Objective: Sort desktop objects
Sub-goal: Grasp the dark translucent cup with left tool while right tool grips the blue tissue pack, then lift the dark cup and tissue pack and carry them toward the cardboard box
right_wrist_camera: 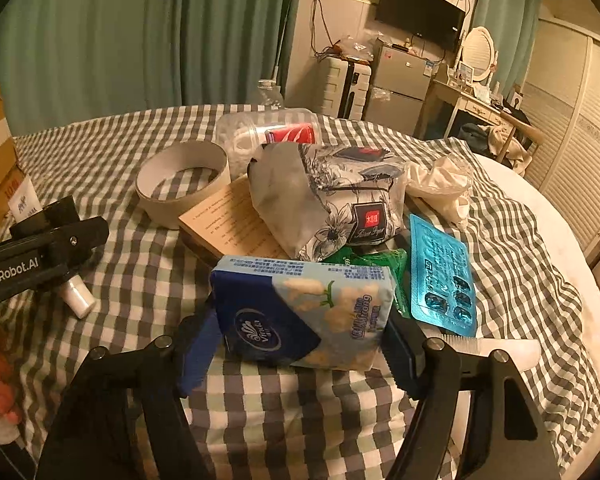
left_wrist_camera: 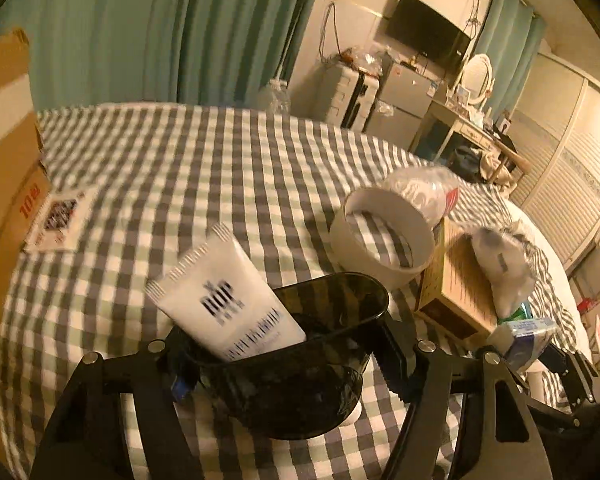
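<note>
Left gripper (left_wrist_camera: 284,364) has its jaws closed against the sides of a dark cup (left_wrist_camera: 300,368), steadying it as a bin; a white tube (left_wrist_camera: 228,300) leans inside; right gripper (right_wrist_camera: 296,344) pinches a blue tissue pack (right_wrist_camera: 304,312) at its ends, beside the clutter on the checked cloth (right_wrist_camera: 300,420), probably bound for sorting.
</note>
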`<action>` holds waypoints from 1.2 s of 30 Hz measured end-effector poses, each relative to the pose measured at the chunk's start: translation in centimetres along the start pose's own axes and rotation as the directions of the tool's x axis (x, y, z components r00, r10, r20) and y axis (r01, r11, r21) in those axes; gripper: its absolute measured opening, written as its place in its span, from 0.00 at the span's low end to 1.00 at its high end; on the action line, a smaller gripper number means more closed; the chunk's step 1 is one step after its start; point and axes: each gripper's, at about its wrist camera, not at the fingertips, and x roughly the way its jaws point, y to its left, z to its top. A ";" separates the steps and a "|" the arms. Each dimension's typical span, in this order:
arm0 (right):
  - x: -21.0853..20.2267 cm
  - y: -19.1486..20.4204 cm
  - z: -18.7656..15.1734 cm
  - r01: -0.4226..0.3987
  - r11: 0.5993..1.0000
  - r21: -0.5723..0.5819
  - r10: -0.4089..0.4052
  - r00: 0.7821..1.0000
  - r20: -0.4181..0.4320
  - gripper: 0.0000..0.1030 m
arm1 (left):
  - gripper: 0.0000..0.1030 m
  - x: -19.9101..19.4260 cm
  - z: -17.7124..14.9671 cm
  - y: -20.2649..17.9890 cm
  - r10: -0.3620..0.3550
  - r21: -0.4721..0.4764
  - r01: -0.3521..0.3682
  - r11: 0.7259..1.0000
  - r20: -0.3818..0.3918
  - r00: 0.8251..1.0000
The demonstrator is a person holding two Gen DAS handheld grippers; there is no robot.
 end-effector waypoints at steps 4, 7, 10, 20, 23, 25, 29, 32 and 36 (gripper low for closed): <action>-1.6 -0.4 0.5 -0.017 1.000 0.008 0.017 0.999 0.042 0.70 | 0.71 -2.2 0.8 -1.3 0.034 0.079 -0.042 0.996 0.102 0.994; -3.0 -0.5 0.9 -0.027 1.000 0.005 0.027 0.997 0.076 0.70 | 0.71 -4.2 1.4 -2.3 0.038 0.114 -0.056 0.992 0.153 0.988; -4.8 -0.7 1.4 -0.033 0.999 0.008 0.032 0.994 0.108 0.70 | 0.71 -6.1 2.5 -3.3 0.031 0.101 -0.049 0.994 0.172 0.985; -11.9 -2.8 2.9 -0.091 0.991 0.103 0.073 0.984 0.164 0.70 | 0.71 -13.6 3.4 -3.6 0.058 0.050 -0.064 0.997 0.129 0.990; -13.6 -3.7 3.6 -0.156 0.974 0.165 0.134 0.981 0.137 0.70 | 0.71 -15.6 3.6 -3.7 0.077 0.046 -0.083 0.996 0.103 0.992; -15.3 -4.2 3.9 -0.184 0.963 0.198 0.152 0.974 0.167 0.70 | 0.71 -17.0 3.8 -4.0 0.086 0.055 -0.091 0.994 0.085 0.993; -19.1 -4.4 4.6 -0.232 0.947 0.222 0.185 0.960 0.212 0.70 | 0.71 -20.0 3.6 -4.2 0.113 0.068 -0.118 0.991 0.070 0.991; -21.7 -3.9 5.2 -0.254 0.943 0.215 0.203 0.951 0.231 0.70 | 0.71 -22.4 3.6 -4.2 0.125 0.069 -0.129 0.989 0.062 0.990; -24.7 -3.0 5.7 -0.276 0.939 0.204 0.221 0.941 0.255 0.70 | 0.71 -24.9 3.6 -3.9 0.140 0.081 -0.146 0.986 0.071 0.988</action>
